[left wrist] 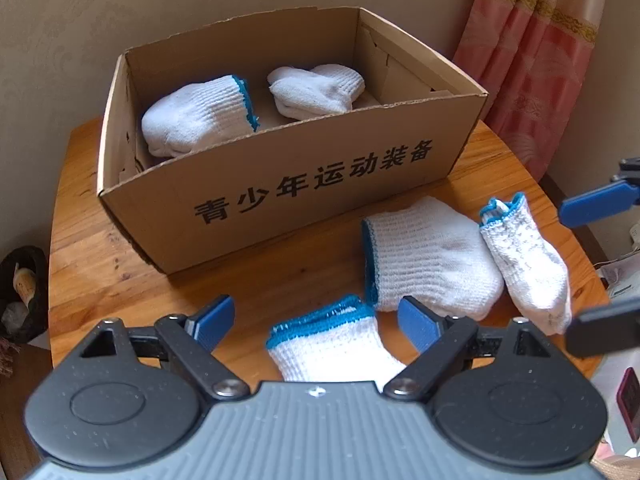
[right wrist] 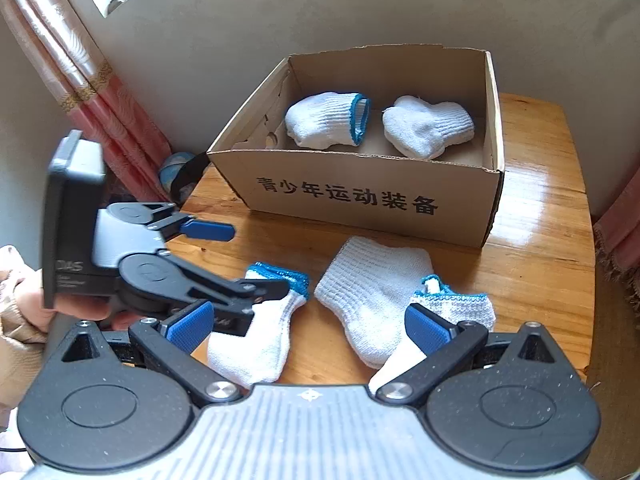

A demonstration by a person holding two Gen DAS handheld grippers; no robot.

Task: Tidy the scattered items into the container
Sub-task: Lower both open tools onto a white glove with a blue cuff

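Observation:
A cardboard box (left wrist: 280, 160) with black printed characters stands at the back of the wooden table. Two rolled white knit gloves (left wrist: 196, 116) (left wrist: 316, 88) lie inside it. Three more blue-cuffed gloves lie in front of the box: a near one (left wrist: 332, 348), a wide middle one (left wrist: 428, 256) and a narrow right one (left wrist: 528, 264). My left gripper (left wrist: 316, 324) is open, its fingers either side of the near glove (right wrist: 256, 340). My right gripper (right wrist: 308, 328) is open and holds nothing; its right pad (right wrist: 426, 330) overlaps the narrow glove (right wrist: 456, 308).
The round wooden table (right wrist: 540, 208) ends close on the right and front. A pink curtain (left wrist: 532, 60) hangs by the wall behind. A dark basket (left wrist: 20, 292) sits off the table's left side. A person's hand (right wrist: 80, 312) holds the left gripper (right wrist: 240, 260).

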